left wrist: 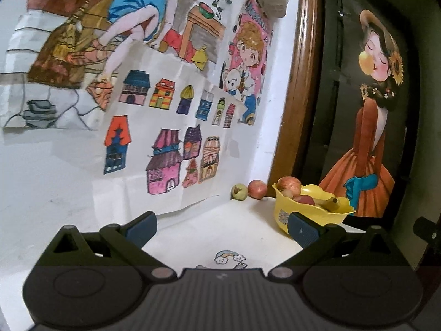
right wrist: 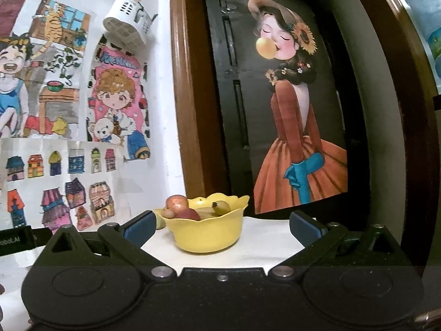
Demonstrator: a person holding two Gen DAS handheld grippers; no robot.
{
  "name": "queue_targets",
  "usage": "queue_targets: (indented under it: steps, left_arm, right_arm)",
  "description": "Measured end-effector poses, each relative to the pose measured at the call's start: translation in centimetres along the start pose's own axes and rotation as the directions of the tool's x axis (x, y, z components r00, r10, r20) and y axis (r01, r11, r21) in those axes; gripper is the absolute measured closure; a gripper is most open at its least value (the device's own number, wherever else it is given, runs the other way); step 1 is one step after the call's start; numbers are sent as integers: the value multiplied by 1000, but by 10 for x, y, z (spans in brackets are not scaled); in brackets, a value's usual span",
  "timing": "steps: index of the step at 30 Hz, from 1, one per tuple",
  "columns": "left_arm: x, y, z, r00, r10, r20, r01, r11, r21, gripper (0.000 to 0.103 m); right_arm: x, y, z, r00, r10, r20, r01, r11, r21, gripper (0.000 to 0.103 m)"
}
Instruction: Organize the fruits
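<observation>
Partly bowl-hidden fruit (right wrist: 190, 211), bowl (right wrist: 209, 234) behind tongs (left wrist: 222, 230)

Bowl (right wrist: 210, 231) sits on the table (right wrist: 264, 248), back near the corner where wall meets door frame (right wrist: 190, 110). In the bowl: apples (right wrist: 179, 203) on the left side, banana (right wrist: 220, 207) to the right. Outside it, on the table to the left & against the wall, a lone apple (left wrist: 257, 189) w/ a guava (left wrist: 239, 192) just left of it, the two about touching. Drawings (left wrist: 165, 138) hang on the wall left of the frame; a basket (right wrist: 126, 24) is mounted above them. Picture of a girl (right wrist: 295, 127) stands behind the bowl, to the right. Sticker (left wrist: 230, 259) lies on the table at the near edge, in front of left gripper (left wrist: 220, 227). Right gripper (right wrist: 220, 227) faces the bowl, the bowl btwn its fingers in view but apart from them.
</observation>
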State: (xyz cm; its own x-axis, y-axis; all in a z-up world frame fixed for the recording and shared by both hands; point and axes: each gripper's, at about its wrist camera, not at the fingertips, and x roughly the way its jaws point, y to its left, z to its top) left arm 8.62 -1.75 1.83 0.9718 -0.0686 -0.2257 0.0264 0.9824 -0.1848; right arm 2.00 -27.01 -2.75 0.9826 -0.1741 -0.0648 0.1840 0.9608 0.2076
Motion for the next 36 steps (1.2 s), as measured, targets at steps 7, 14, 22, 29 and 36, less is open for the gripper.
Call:
queue_targets:
  steps: [7, 14, 22, 29, 36]
  left_arm:
    - [-12, 3, 1, 1000, 8, 9, -8, 1000, 6, 0]
    - [-24, 0, 0, 1000, 4, 3, -4, 1000, 30, 0]
    - [-38, -1, -9, 1000, -6, -2, 7, 999, 52, 0]
    - [-40, 3, -13, 1000, 0, -13, 1, 999, 47, 0]
    - [-39, 4, -14, 1000, -1, -19, 2, 999, 48, 0]
  right_arm:
    - [-12, 2, 2, 1000, 9, 10, -9, 1000, 5, 1]
    - [-26, 2, -4, 1000, 17, -4, -17, 1000, -4, 1]
    - [-36, 4, -9, 999, 31, -18, -31, 999, -7, 1]
    - [-37, 11, -13, 998, 43, -38, -44, 999, -22, 1]
    - [-36, 12, -16, 998, 41, -51, -42, 999, -23, 1]
